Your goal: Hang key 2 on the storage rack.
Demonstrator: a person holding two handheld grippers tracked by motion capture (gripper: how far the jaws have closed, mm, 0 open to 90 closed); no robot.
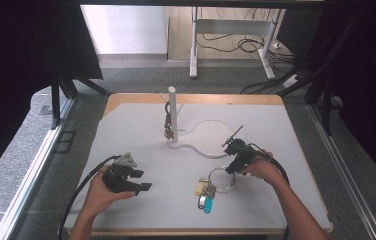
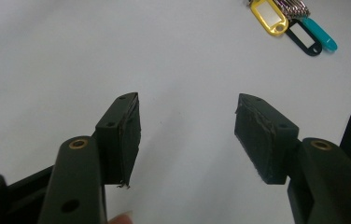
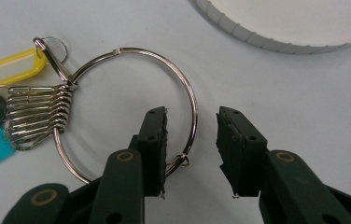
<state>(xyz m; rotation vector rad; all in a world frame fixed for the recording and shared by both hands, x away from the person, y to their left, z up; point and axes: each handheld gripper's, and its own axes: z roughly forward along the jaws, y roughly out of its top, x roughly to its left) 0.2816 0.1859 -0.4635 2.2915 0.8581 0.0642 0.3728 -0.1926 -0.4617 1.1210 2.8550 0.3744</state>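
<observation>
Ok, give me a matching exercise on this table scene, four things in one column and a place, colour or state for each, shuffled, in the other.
Things
1. left gripper
2. right gripper
3. yellow tag
4. white post

Descriptions
A. standing upright on a flat white base
B. lying beside a teal tag
C. jaws either side of the large metal ring's wire
D. jaws open over bare table

Pairs: 1-D, 2-C, 3-B, 4-A

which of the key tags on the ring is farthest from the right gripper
The teal tag: in the high view it lies lowest in the bunch, beyond the yellow tag and the black tag, farthest from the right gripper at the big ring.
</observation>
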